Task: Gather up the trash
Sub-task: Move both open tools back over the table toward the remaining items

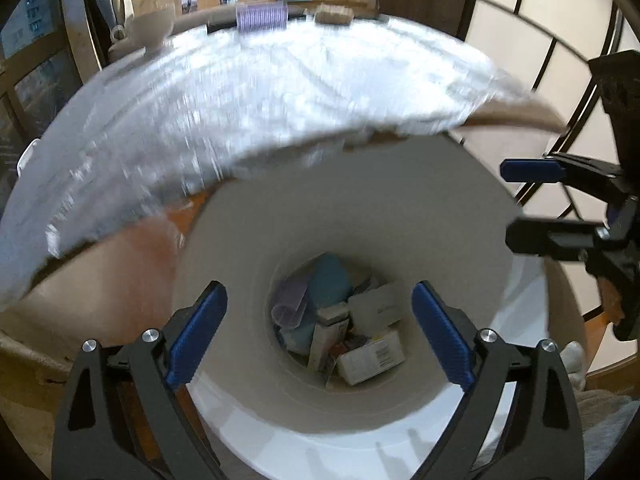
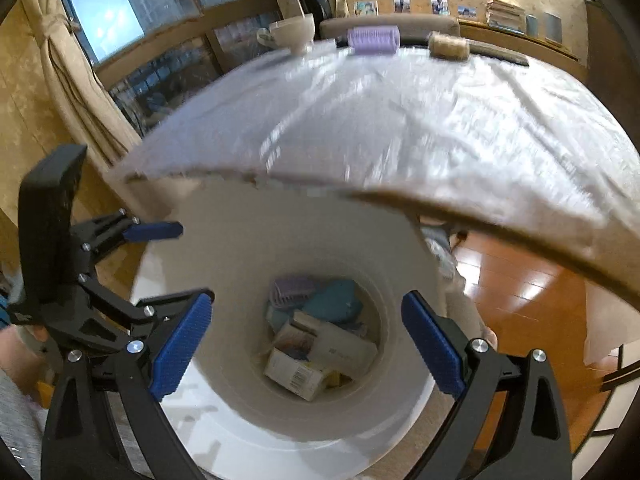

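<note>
A round white trash bin (image 1: 360,220) (image 2: 280,232) stands on the floor just below both grippers, against the table's edge. At its bottom lies trash (image 1: 344,316) (image 2: 320,340): small cardboard boxes, a teal item and a purple ribbed piece. My left gripper (image 1: 318,336) (image 2: 168,264) hangs over the bin's mouth, open, with nothing between its blue pads. My right gripper (image 2: 308,340) (image 1: 536,204) is beside it over the same bin, also open and holding nothing.
Behind the bin is a table (image 1: 240,92) (image 2: 400,120) under a white plastic sheet. At its far edge sit a purple ribbed roller (image 1: 262,16) (image 2: 373,40), a white cup (image 1: 150,26) (image 2: 292,30) and a beige roll (image 1: 333,14) (image 2: 448,46). Wood floor (image 2: 520,280) lies to the right.
</note>
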The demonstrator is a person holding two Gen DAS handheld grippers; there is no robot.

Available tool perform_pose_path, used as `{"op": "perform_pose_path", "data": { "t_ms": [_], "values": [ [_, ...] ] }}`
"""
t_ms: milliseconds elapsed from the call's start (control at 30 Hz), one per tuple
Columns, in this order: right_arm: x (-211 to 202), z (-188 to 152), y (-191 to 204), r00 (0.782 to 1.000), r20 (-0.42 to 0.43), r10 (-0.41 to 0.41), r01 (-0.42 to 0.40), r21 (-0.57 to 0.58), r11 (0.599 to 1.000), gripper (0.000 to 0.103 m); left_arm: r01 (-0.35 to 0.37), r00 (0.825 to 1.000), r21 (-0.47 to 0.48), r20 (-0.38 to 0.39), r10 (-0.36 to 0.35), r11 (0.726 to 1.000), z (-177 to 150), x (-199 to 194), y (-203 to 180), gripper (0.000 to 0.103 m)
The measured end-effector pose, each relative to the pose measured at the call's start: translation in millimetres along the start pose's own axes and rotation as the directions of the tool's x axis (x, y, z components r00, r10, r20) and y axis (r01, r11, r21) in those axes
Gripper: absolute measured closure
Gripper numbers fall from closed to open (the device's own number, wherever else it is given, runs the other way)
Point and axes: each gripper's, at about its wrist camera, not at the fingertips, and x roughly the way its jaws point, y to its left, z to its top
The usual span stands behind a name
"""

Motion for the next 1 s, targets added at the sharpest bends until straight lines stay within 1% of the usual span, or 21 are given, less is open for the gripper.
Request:
{"op": "perform_pose_path", "data": {
  "t_ms": [33,100,167,200,233,267,300,367,400,433,500,567,633,733,800,867,933,1000],
  "values": [
    [-6,6,0,1.0,0.024,0.006,-0.006,0.004,1.0,0.009,0.014,1.0,-0.003,0.019,-0.014,1.0,3,-6,1,0.008],
    [-21,23,-7,0.996,0.087,0.009,-0.011,0.021,1.0,0.009,0.054,0.995,-0.005,0.086,-0.053,0.999,14,-26,2,0.008],
    [-32,44,-16,0.989,0.146,-0.017,0.011,0.038,0.999,0.008,0.061,0.988,0.005,0.141,-0.062,0.998,27,-41,2,0.008],
    [-35,54,-21,0.985,0.167,-0.042,0.035,0.045,0.998,0.007,0.051,0.984,0.012,0.168,-0.052,0.999,34,-47,3,0.008],
    [-37,68,-26,0.977,0.195,-0.083,0.075,0.048,0.996,0.007,0.025,0.979,0.022,0.203,-0.029,0.999,44,-53,4,0.008],
    [-37,77,-29,0.972,0.209,-0.105,0.097,0.044,0.994,0.007,-0.013,0.973,0.029,0.23,0.006,1.0,54,-55,5,0.008],
    [-35,89,-33,0.965,0.224,-0.134,0.128,0.042,0.991,0.007,-0.056,0.968,0.028,0.246,0.048,0.998,67,-55,8,0.008],
    [-25,117,-43,0.953,0.221,-0.206,0.2,0.05,0.979,0.007,-0.09,0.962,0.021,0.26,0.082,0.996,87,-52,14,0.007],
    [-18,131,-48,0.949,0.219,-0.229,0.223,0.049,0.974,0.007,-0.094,0.961,0.019,0.263,0.086,0.995,98,-48,19,0.007],
    [-14,140,-53,0.946,0.214,-0.242,0.237,0.049,0.97,0.007,-0.101,0.964,0.003,0.249,0.097,0.995,116,-40,25,0.007],
    [6,167,-69,0.938,0.187,-0.293,0.287,0.059,0.956,0.007,-0.089,0.968,-0.007,0.234,0.088,0.996,138,-27,34,0.007],
    [24,187,-83,0.939,0.15,-0.311,0.303,0.072,0.95,0.007,-0.09,0.973,-0.015,0.212,0.091,0.996,167,-4,45,0.007],
    [45,204,-96,0.937,0.112,-0.33,0.322,0.085,0.943,0.007,-0.072,0.98,-0.045,0.185,0.079,0.996,192,20,60,0.007],
    [75,225,-111,0.93,0.05,-0.364,0.359,0.088,0.929,0.007,-0.051,0.989,-0.097,0.134,0.064,0.994,218,50,77,0.007],
    [95,236,-121,0.919,0.007,-0.393,0.391,0.082,0.917,0.007,-0.051,0.992,-0.122,0.107,0.065,0.991,236,72,86,0.007],
    [108,242,-128,0.911,-0.014,-0.412,0.411,0.081,0.908,0.007,-0.061,0.992,-0.116,0.103,0.073,0.991,245,83,89,0.007],
    [117,248,-135,0.913,-0.034,-0.407,0.409,0.09,0.908,0.007,-0.084,0.992,-0.11,0.088,0.094,0.99,254,96,91,0.007],
    [123,252,-139,0.911,-0.045,-0.409,0.412,0.085,0.907,0.008,-0.079,0.994,-0.111,0.07,0.087,0.991,260,105,92,0.007]
  ]
}}
